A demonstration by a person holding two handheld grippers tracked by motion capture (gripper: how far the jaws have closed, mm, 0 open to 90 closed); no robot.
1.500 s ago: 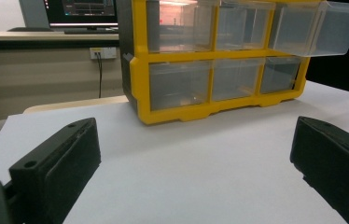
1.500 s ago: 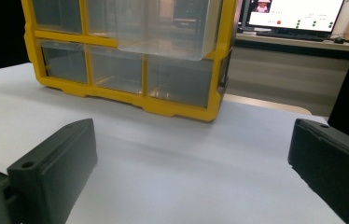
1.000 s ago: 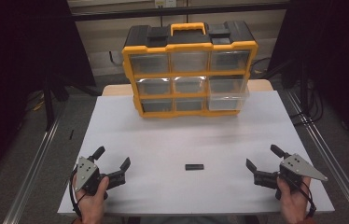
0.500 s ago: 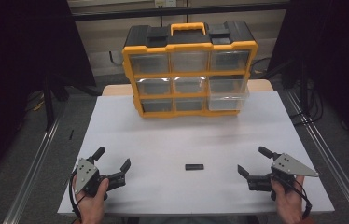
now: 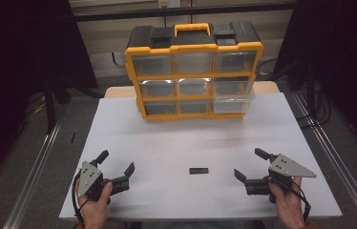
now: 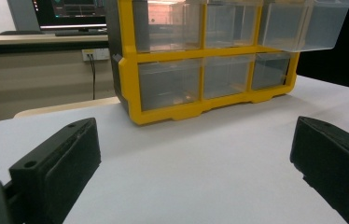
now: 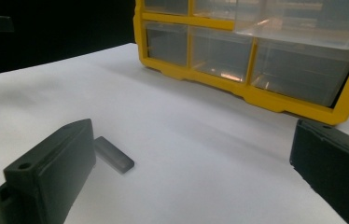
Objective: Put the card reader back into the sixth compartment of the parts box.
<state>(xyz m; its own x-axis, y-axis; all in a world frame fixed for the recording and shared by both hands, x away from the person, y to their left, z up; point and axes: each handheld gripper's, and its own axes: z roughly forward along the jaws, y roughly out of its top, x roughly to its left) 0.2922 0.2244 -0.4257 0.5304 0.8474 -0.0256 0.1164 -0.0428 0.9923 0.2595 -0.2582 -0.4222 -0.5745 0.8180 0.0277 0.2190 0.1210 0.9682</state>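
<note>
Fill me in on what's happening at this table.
A person sits at a white table with a two-jaw gripper in each hand. The right gripper, jaws open, is near a small black bar lying flat on the table, not touching it. The left gripper is also open and holds nothing. At the far side stands a yellow organizer with clear drawers; its middle-right drawer is pulled out.
</note>
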